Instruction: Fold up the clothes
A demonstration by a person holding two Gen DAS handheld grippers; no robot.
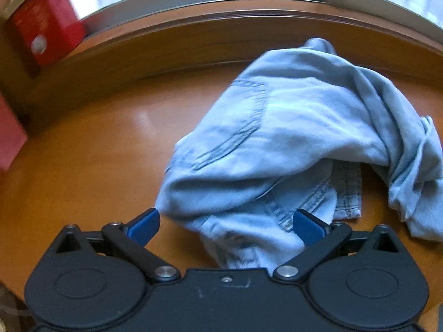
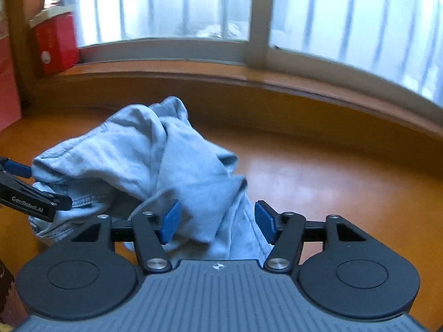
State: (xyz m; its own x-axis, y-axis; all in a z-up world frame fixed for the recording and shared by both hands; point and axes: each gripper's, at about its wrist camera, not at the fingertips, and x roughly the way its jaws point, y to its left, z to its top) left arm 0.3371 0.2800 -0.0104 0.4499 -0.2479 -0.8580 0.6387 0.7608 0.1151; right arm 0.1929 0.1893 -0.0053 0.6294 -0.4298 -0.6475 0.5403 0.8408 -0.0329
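A crumpled light-blue denim garment [image 1: 290, 144] is observed lying in a heap on the orange-brown wooden surface [image 1: 91, 160], occupying the centre and right of the left wrist view and the left-centre of the right wrist view. Stitched seams and a pocket outline are noted on the upper layer; a hemmed edge is exposed at the lower right of the heap.

The left tool [image 1: 225, 222] is recorded as released: its blue pads [image 1: 145, 224] stand wide apart at the lower centre of the frame, with the near edge of the garment lying between them. No pressure on the cloth is seen. The same tool is visible at the left edge of the right wrist view, at the garment's edge.

The right tool [image 2: 217, 222] is likewise recorded as released, its pads [image 2: 171, 221] parted, with a fold of the garment lying between them. Whether cloth is touched by either pad cannot be told.

A red container with a pale lid [image 1: 41, 25] is noted at the upper left, on the wooden sill [image 2: 249, 80] below a window [image 2: 346, 27]. A pink object [image 1: 8, 135] is seen at the left edge. Both frames are slightly blurred.
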